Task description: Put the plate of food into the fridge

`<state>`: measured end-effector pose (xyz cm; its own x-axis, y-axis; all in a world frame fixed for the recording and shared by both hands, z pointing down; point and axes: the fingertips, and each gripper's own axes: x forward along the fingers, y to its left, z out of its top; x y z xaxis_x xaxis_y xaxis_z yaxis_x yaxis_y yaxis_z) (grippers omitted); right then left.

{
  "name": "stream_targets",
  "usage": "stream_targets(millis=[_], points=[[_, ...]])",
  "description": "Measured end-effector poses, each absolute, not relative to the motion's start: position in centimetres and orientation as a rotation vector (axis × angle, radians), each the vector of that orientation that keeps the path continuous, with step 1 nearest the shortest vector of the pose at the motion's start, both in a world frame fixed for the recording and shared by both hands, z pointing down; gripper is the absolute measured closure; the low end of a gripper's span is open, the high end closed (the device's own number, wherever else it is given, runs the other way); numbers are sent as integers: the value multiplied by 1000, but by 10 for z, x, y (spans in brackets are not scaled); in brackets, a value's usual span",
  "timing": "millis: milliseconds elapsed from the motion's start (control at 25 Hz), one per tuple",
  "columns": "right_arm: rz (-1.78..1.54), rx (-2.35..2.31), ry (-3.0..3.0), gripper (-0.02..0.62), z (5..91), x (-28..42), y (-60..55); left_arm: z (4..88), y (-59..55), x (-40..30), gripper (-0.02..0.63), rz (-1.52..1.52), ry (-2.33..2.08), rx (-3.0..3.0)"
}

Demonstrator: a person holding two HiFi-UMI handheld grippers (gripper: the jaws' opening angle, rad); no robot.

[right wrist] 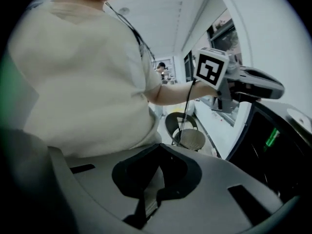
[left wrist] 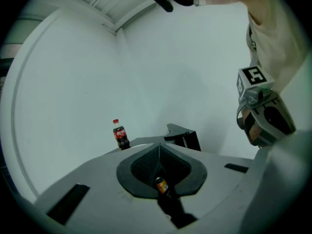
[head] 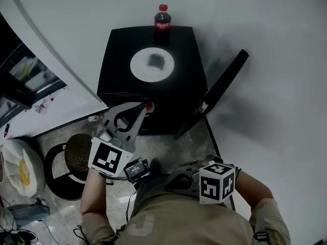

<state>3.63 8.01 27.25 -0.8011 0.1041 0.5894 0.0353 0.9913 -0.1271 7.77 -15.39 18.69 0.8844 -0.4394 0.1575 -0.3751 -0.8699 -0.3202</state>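
Observation:
A white plate (head: 152,64) with a dark piece of food sits on top of a black mini fridge (head: 120,80). The fridge door (head: 217,92) stands swung open on the right. My left gripper (head: 145,107) is shut and empty, with its tip at the fridge's front top edge. In the left gripper view its jaws (left wrist: 158,152) meet and hide the plate. My right gripper (head: 179,180) is shut and empty, held low against the person's waist. In the right gripper view (right wrist: 158,155) it faces the person's shirt.
A cola bottle (head: 162,19) stands at the back edge of the fridge top and shows as the bottle (left wrist: 120,134) in the left gripper view. A round woven stool (head: 76,157) stands left of the fridge. A white wall lies behind, and a counter (head: 56,106) at left.

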Motion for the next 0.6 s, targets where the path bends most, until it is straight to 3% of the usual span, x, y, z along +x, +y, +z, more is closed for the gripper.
stream_targets(millis=[120,360,600], points=[[108,-247,-2446,574,274,30,88,187,-150,77,594,-321,589,-2782],[345,-351,-2374,575,278,21,89,186,-150,69,594,-295,582,-2809],[641,-188,-2567,575,278,11,67,196,-157,59,594,-343,596,-2785]])
